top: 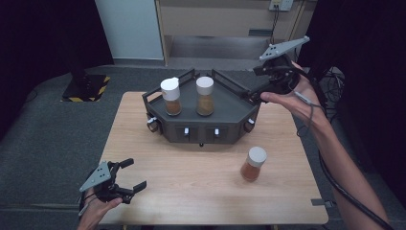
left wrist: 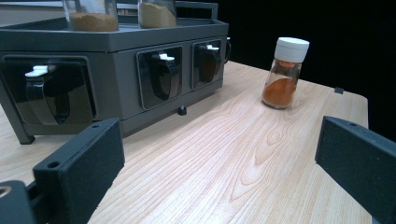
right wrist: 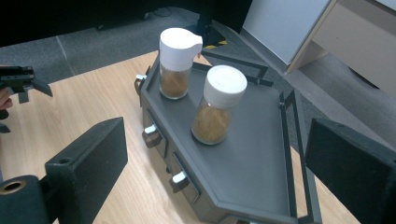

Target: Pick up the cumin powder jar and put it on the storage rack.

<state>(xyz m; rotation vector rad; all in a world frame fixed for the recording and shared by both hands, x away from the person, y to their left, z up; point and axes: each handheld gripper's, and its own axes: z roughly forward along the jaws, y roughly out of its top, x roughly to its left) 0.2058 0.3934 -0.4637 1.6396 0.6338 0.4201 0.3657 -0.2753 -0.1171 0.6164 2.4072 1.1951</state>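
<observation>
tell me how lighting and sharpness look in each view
High view: soft and slightly blurred, table evenly lit, surroundings dark. Left gripper view: spice jar sharp against a black background, near fingers soft. Right gripper view: rack evenly lit, white lids bright.

Grey floor [top: 57,129], beige cabinet [top: 225,19], dark walls

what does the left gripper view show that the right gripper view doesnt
The left gripper view alone has the lone spice jar standing on the bare table, and the rack's front dispensers face on. The right gripper view alone has the white caps of the two jars on the rack, the spouted one and the round one, plus the grey floor. Both share the dark rack and wooden table.
</observation>
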